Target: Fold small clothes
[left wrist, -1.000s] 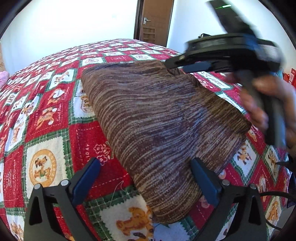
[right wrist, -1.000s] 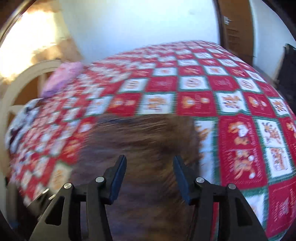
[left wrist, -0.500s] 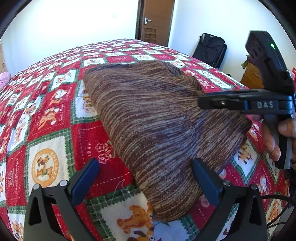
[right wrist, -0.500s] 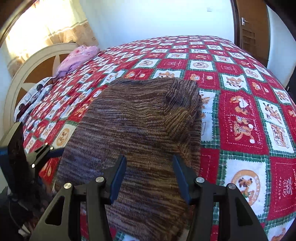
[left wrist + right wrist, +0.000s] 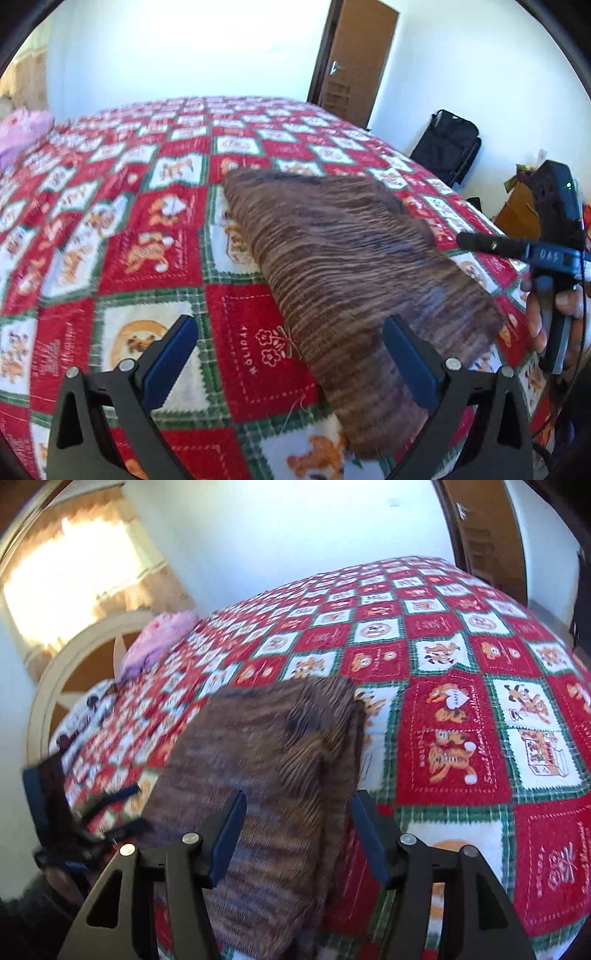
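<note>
A brown striped knit garment (image 5: 354, 280) lies folded into a long block on the red, white and green patchwork bedspread (image 5: 140, 229). It also shows in the right wrist view (image 5: 266, 775). My left gripper (image 5: 291, 362) is open and empty, above the garment's near left corner and off it. My right gripper (image 5: 299, 834) is open and empty, above the garment's near end. The right gripper also shows from the side at the right edge of the left wrist view (image 5: 517, 247), clear of the cloth.
A pink cloth (image 5: 159, 642) lies by the cream headboard (image 5: 59, 686) at the far left. A brown door (image 5: 354, 62) and a black bag (image 5: 447, 147) stand beyond the bed. The bedspread (image 5: 480, 720) stretches wide to the right of the garment.
Both grippers have pulled back and up from the garment, which lies still. The right gripper has swung off the cloth to its right side.
</note>
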Tool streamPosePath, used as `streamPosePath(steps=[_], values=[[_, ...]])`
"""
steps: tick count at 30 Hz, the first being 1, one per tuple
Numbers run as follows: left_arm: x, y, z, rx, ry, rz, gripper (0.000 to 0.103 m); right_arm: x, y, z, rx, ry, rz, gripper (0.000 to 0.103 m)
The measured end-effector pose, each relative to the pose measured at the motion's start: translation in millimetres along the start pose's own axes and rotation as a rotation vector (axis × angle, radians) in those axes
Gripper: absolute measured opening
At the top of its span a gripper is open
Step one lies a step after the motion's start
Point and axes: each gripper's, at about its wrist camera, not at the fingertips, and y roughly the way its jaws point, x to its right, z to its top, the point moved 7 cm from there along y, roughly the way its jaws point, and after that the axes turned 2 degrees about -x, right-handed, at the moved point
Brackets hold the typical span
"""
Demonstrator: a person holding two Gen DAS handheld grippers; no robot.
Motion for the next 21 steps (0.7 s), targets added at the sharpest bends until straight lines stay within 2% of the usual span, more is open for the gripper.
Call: streamPosePath(steps=[2,8,14,16,18,21], values=[[-1,11,-2,-0.023,-0.044,-0.028,0.103,6,11,6,-0.02,0.026,0.004,0.074],[8,23,-2,-0.051,-0.071,-0.071,0.102,25,47,28,-0.029,0.085,0.024,0.074],[13,32,-5,-0.065,-0.032,-0.038,0.103,35,74,41,-0.036,0.134,0.07,0.074],[15,34,-5,-0.073,-0.02,-0.032,0.103,33,79,45,-0.033,0.124,0.084,0.071],[14,36,-5,-0.08,-0.016,-0.029,0.103,29,83,46,-0.041,0.111,0.109,0.062],[15,38,-6,-0.084,-0.006,-0.028,0.103,25,86,47,-0.045,0.101,0.138,0.06]])
